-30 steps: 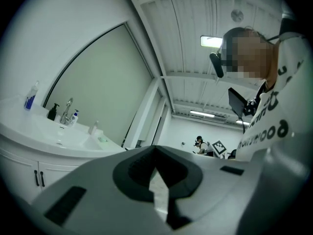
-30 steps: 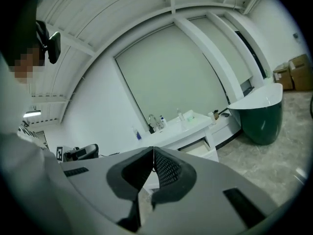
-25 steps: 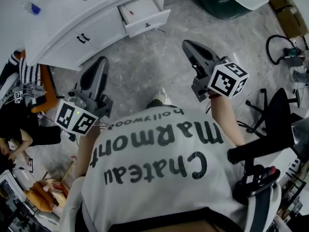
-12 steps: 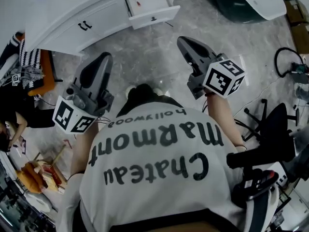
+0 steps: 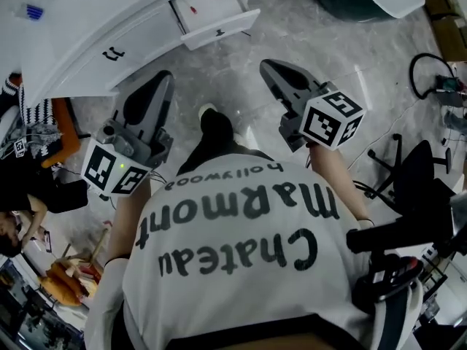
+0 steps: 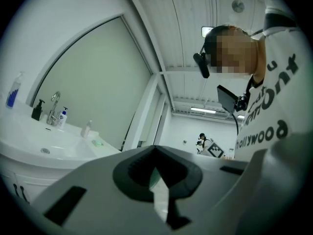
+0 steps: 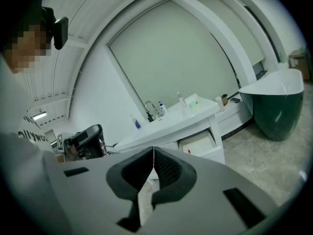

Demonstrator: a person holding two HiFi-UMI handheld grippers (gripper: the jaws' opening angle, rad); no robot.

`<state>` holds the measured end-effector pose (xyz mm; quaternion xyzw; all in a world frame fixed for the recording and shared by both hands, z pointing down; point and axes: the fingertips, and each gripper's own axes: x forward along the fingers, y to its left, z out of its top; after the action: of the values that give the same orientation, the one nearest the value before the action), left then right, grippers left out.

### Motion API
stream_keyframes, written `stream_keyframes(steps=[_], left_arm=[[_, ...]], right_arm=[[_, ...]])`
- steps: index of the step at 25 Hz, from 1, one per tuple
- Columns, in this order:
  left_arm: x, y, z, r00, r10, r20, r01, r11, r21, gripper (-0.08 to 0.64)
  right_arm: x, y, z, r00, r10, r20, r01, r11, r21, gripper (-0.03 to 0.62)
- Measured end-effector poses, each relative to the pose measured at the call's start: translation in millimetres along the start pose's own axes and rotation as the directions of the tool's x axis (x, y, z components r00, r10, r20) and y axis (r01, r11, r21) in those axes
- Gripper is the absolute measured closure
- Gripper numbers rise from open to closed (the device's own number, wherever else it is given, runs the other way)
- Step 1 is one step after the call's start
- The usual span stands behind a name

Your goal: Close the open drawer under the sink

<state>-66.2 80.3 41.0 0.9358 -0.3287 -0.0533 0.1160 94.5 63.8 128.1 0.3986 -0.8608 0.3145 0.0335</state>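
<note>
1. The person's white T-shirt with black lettering (image 5: 241, 246) fills the near half of the head view and hides the floor beneath it. The curved white vanity counter (image 5: 80, 28) is cut off at the far left edge.
2. The open white drawer (image 5: 213, 12) stands pulled out at the vanity's right end, below the countertop. A small red item (image 5: 193, 9) lies inside it (too small to identify).
3. The left gripper (image 5: 162, 79) and the right gripper (image 5: 265, 65) hang in the air, well apart from the drawer. The grey marbled floor (image 5: 241, 42) and a dark trouser leg ending in a white shoe (image 5: 207, 112) lie between them and it.
4. The left gripper view shows its jaws pressed together, holding nothing. The gripper's grey body blocks the drawer there, and only the basin, a chrome tap (image 6: 53, 104) and a clear bottle of blue liquid (image 6: 13, 89) show.
5. The right gripper view shows its jaws likewise clenched and empty. The drawer appears just right of the tips, with a dark green, white-rimmed tub (image 7: 278, 106) at far right.
6. To the right stand a black office chair (image 5: 412, 177) and a looped black cable (image 5: 427, 68).
</note>
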Motion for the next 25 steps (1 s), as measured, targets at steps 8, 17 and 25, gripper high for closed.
stream_keyframes(steps=[8, 17, 25], left_arm=[[47, 124, -8, 0.998, 0.006, -0.057, -0.008, 1.0, -0.025, 0.552], [56, 117, -19, 0.995, -0.056, -0.082, 0.05, 0.997, -0.066, 0.552], [57, 128, -67, 0.985, 0.085, -0.151, -0.093, 0.995, -0.046, 0.552]], right_arm=[[102, -51, 24, 0.996, -0.086, -0.038, 0.085, 0.996, -0.032, 0.58], [115, -62, 32, 0.991, -0.127, -0.05, 0.123, 0.989, -0.078, 0.58], [152, -96, -11, 0.983, -0.052, -0.175, 0.04, 0.997, -0.072, 0.58]])
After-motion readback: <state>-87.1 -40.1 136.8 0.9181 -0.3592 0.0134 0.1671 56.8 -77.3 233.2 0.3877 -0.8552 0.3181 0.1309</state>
